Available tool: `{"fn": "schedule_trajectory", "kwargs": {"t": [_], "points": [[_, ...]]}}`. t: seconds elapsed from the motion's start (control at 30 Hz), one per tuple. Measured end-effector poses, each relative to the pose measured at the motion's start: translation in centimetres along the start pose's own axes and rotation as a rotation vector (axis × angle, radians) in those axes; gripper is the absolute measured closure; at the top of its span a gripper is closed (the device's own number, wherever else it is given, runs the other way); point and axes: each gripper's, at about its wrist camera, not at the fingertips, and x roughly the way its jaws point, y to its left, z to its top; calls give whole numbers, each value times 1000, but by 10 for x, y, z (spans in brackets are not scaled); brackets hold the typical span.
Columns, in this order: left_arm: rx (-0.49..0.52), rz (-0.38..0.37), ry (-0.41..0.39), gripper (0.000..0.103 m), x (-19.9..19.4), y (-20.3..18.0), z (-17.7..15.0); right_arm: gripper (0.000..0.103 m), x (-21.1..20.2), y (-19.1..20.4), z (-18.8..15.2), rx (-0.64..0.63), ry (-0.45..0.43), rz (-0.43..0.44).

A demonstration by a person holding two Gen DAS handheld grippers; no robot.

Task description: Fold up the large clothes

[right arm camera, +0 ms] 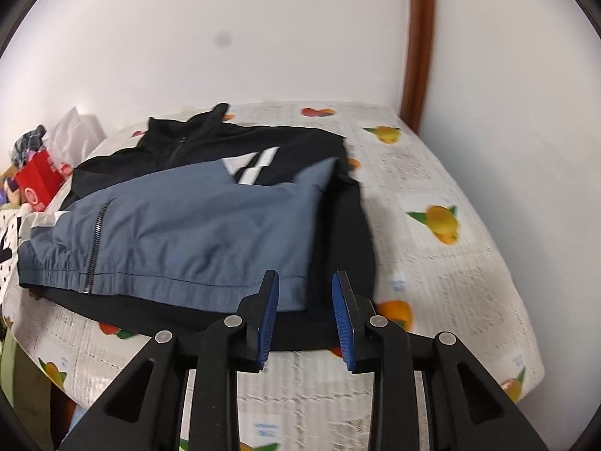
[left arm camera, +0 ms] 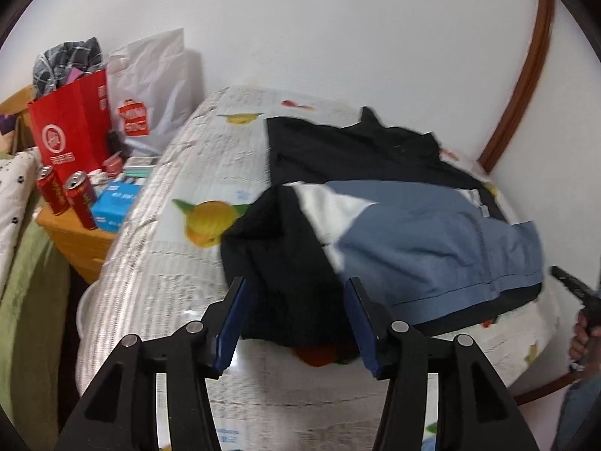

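Note:
A black, grey-blue and white zip jacket lies on the table, its grey-blue lower part folded up over the black chest. In the right wrist view the jacket shows its zip, collar and white stripes. My left gripper is open above the jacket's near left edge, with black cloth seen between the blue pads but not pressed. My right gripper is open over the jacket's near right corner, its pads clear of the cloth. The other gripper's tip and a hand show at the right edge.
The table wears a newsprint cloth with fruit prints and stands against a white wall. Left of it a wooden stand carries two red cans, a blue box, a red paper bag and a white plastic bag. A brown door frame stands at right.

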Motion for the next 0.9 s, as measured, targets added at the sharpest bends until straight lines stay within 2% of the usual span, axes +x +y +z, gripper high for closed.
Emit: {"fn": "schedule_trajectory", "kwargs": {"t": [0.13,0.33,0.43,0.5,0.53,0.57,0.6,0.67,0.9], "points": [[6,-58,10,51,7,-13,1,70,14,10,2,15,9,2],[-5,-40,81,51,36,-17,-3,70,35,5,1,79,30,-14],[-20,-58,124,51,48,-18,-5,70,42,6,2,85,35,-12],[-12,-53,133,52,51,-21,-6,75,46,8,3,77,42,-25],[-2,-47,127,62,51,-24,-6,82,47,9,3,72,41,-28],[16,-35,120,70,50,-30,-6,85,46,11,3,62,41,-22],[24,-27,116,71,49,-32,-6,88,44,13,4,51,32,-20],[41,-32,97,82,43,-39,-1,91,36,17,6,33,0,-20],[91,-14,70,87,32,-54,16,94,23,20,16,21,-37,-9]]}}
